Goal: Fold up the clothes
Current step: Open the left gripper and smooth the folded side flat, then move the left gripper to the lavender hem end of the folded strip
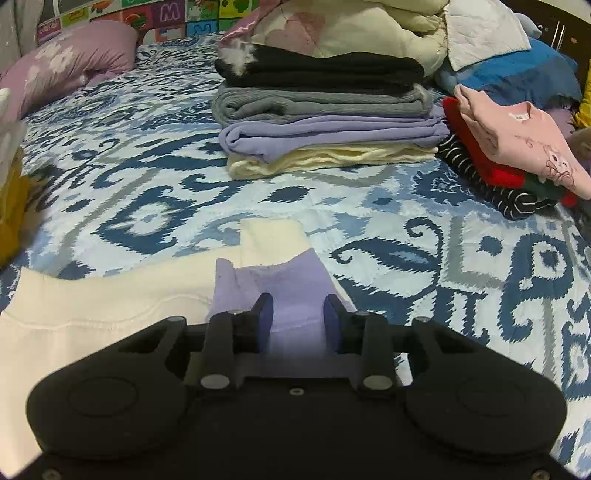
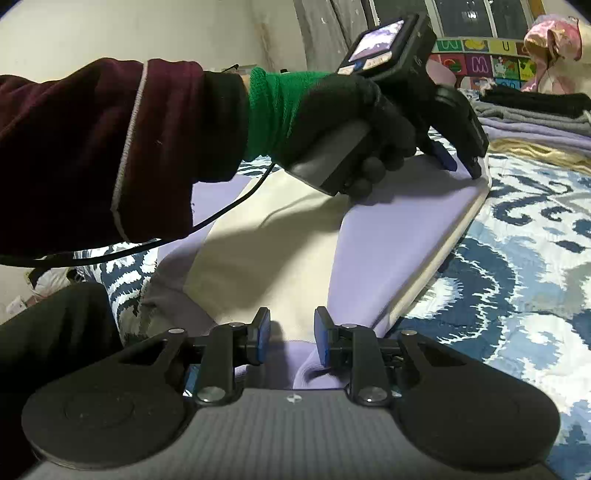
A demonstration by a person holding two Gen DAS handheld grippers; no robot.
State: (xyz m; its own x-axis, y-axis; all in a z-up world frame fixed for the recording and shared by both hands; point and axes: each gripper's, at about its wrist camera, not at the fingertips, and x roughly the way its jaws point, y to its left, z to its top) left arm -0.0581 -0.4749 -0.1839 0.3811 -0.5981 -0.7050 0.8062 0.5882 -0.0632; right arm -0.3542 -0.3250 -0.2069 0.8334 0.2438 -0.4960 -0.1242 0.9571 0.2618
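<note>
Bedspread [image 1: 424,229]: blue, white and grey ikat-style pattern. Garment in work [image 2: 388,236]: cream body with lavender sleeve. Folded stack [image 1: 325,110], top to bottom: black, grey, lavender, cream. Adjacent pile [image 1: 509,155]: pink top, red, black-and-white stripes. Glove [image 2: 332,107]: black with green cuff [image 2: 269,107]. Sleeve [image 2: 110,147]: maroon. Pillow [image 1: 74,62]: mauve.

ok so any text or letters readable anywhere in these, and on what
"M": purple tile of the alphabet mat behind the bed; also in the right wrist view.
"U": yellow tile of the same mat.
"W" or "M", unclear: green tile.
Label on the pink top: too small to read.
Screen on the left gripper: picture only, no legible text.
</note>
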